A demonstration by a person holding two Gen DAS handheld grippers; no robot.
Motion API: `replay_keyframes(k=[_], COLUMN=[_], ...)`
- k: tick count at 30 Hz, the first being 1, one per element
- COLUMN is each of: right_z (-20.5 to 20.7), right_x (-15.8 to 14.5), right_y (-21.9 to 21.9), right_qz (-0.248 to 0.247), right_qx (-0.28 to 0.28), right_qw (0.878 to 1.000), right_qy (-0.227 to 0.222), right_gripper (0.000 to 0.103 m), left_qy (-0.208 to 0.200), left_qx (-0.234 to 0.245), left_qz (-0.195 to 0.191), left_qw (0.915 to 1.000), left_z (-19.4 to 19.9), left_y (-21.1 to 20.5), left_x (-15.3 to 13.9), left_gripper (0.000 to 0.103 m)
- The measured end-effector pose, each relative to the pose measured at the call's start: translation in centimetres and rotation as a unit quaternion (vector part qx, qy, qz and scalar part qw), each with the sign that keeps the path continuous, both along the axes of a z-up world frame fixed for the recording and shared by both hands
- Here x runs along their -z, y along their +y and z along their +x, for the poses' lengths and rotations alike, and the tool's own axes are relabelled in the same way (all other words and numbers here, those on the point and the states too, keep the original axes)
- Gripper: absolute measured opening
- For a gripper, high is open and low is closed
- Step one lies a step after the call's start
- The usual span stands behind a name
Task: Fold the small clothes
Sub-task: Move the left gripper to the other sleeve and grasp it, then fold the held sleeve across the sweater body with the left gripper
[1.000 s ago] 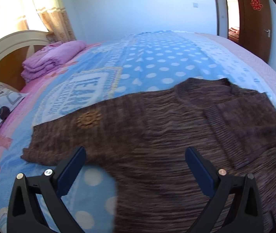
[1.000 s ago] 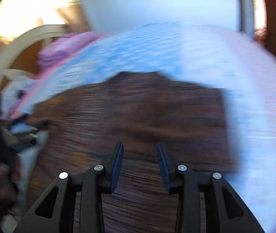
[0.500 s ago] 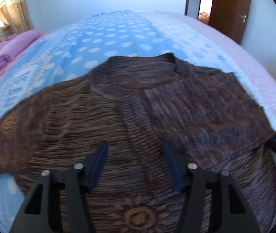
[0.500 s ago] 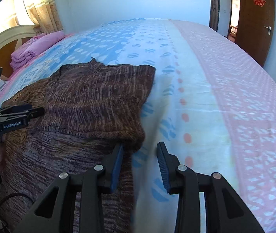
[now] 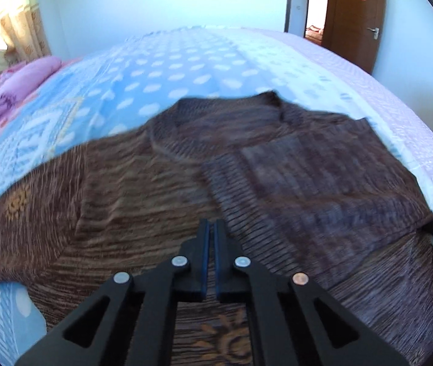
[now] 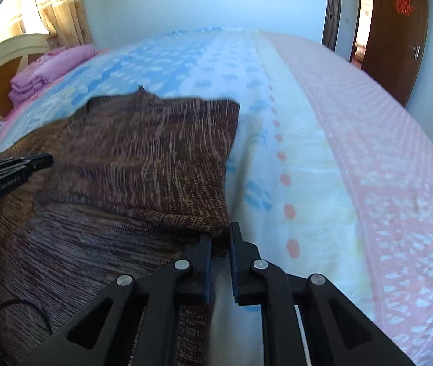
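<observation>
Brown sweater point(image 5: 161, 189) lies flat on the bed point(image 6: 323, 140). Right sleeve is folded across the chest; left sleeve is still spread out. Left tongs point(image 5: 211, 228) nearly closed, holding nothing. Right tongs point(image 6: 220, 238) pinch the folded sleeve corner.

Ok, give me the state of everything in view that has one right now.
brown sweater: spread on the bed, right sleeve folded across the chest, left sleeve out flat.
left gripper: shut, above the sweater, holding nothing.
right gripper: nearly closed at the folded sleeve's corner; grip unclear.
pink bedding: folded, stacked by the headboard.
door: open.
</observation>
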State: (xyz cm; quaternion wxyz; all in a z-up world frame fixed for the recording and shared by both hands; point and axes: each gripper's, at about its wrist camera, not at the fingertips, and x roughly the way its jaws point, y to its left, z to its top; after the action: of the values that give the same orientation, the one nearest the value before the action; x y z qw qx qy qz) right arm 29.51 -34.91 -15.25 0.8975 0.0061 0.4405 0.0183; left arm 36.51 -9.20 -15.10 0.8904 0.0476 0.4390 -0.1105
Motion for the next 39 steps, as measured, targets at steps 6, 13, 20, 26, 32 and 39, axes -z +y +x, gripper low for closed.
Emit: replay_keyframes(k=[6,13,20,26,32,39], right_z=[-0.5,0.0,4.0,3.5,5.1,6.2], right_x=[-1.5,-5.3,0.2,-2.3,-4.2,-0.1], right_y=[-0.3,0.2,2.3,4.1,10.4,16.8], right_qz=[-0.003,0.006,0.061,0.009,0.008,-0.063], right_qx=[0.017,0.021,-0.036,-0.023,-0.093,-0.140], right_qw=[1.000,0.996,0.997,0.999,0.993,0.988], right_qy=[-0.019,-0.087,-0.005,-0.041,-0.065,-0.016], right_gripper=[0.031,0.044,0.042,0.042,0.043,0.044], left_qy=[0.003,-0.032,-0.040,-0.007,-0.017,-0.035], left_qx=[0.024,0.019,0.006,-0.009,-0.057,-0.138], left_qz=[-0.038,0.048,0.032,0.000,0.012,0.026], left_qw=[0.9990,0.9982,0.9987,0.9999,0.9982,0.9895], left_z=[-1.5,-2.2,-2.4,-1.8,-3.5,-5.5], left_y=[-0.4,-3.1,-2.0,0.9,7.5,17.7], left_x=[-0.7,0.1,0.6,0.5,0.0,-0.9], left_gripper=[0.030,0.057,0.073,0.078,0.078,0.080])
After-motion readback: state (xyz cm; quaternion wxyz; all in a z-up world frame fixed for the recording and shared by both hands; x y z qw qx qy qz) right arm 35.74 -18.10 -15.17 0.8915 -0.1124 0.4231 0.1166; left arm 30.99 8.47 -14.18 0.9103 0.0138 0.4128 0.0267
